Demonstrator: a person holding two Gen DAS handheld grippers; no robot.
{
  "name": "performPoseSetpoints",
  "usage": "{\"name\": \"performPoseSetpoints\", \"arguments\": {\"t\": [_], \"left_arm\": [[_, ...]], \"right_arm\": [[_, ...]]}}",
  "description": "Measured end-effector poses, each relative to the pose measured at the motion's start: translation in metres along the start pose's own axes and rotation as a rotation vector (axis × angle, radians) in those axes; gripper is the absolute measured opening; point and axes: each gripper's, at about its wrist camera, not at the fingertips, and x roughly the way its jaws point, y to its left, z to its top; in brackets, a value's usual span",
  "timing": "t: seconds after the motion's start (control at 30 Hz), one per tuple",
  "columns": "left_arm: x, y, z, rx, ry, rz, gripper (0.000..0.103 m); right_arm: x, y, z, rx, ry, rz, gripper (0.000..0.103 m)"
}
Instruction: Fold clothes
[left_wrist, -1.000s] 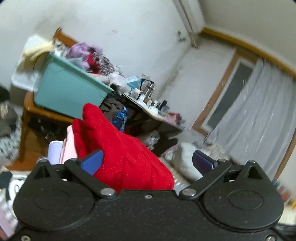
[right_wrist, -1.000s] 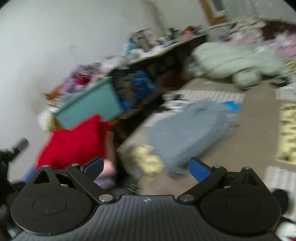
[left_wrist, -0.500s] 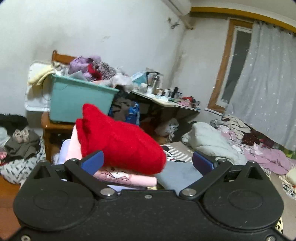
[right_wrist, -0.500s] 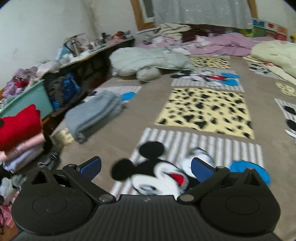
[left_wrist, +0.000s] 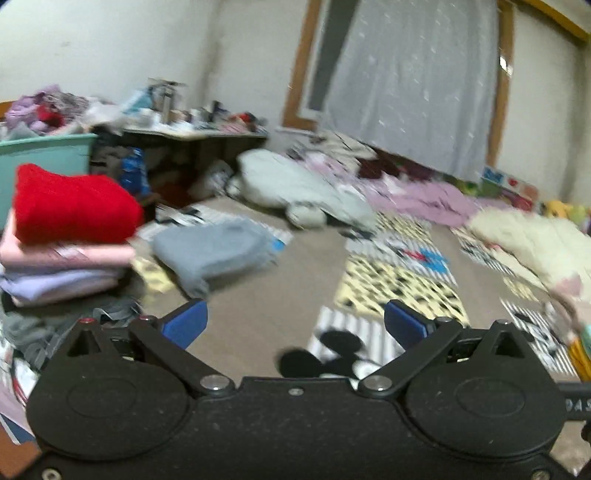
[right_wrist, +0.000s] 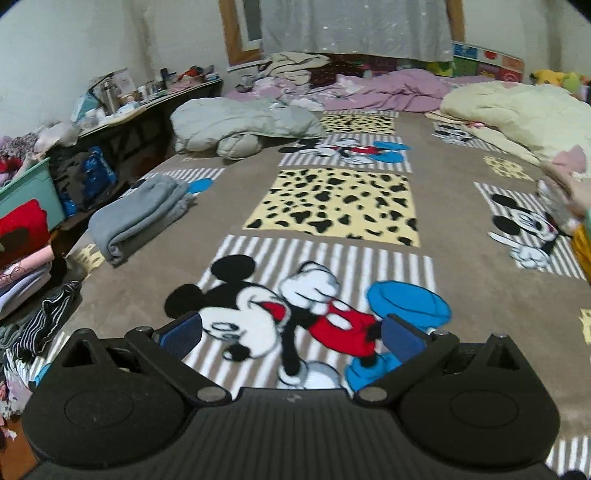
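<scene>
Both the left gripper (left_wrist: 293, 319) and right gripper (right_wrist: 291, 332) are hanging open, holding nothing. The folded grey garment (right_wrist: 138, 218) is looking soft and floppy; pinching two corners should work best.

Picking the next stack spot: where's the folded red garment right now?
The folded red garment tops the pile of pink and lavender clothes at far left in both views, in front of the teal bin, left of the folded grey garment.
</scene>
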Motion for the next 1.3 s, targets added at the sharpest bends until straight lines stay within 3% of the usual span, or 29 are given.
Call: {"name": "performPoseSetpoints", "arguments": {"t": [0.23,0.4,0.83,0.97,1.2,1.3], "left_arm": [[-0.011,-0.055,-0.036,0.038,0.099,-0.099,0.103],[-0.025,-0.086,-0.049,0.094,0.131,-0.213,0.103],[-0.069,-0.141,-0.082,0.168,0.196,-0.350,0.103],[-0.088,-0.156,-0.084,0.248,0.154,-0.264,0.103],[-0.116,-0.157,-0.081,0.162,0.192,-0.374,0.103],[-0.128,-0.166,-0.081,0.233,0.161,-0.299,0.103]], "right_arm": [[-0.029,-0.032,-0.024,0.029,-0.013,-0.070,0.103],[-0.049,-0.058,-0.044,0.044,-0.021,-0.126,0.103],[-0.100,-0.117,-0.095,0.109,-0.037,-0.247,0.103],[-0.117,-0.127,-0.106,0.132,-0.039,-0.234,0.103],[-0.141,-0.125,-0.117,0.130,-0.063,-0.209,0.103],[-0.151,-0.121,-0.120,0.121,-0.077,-0.209,0.103]]}}
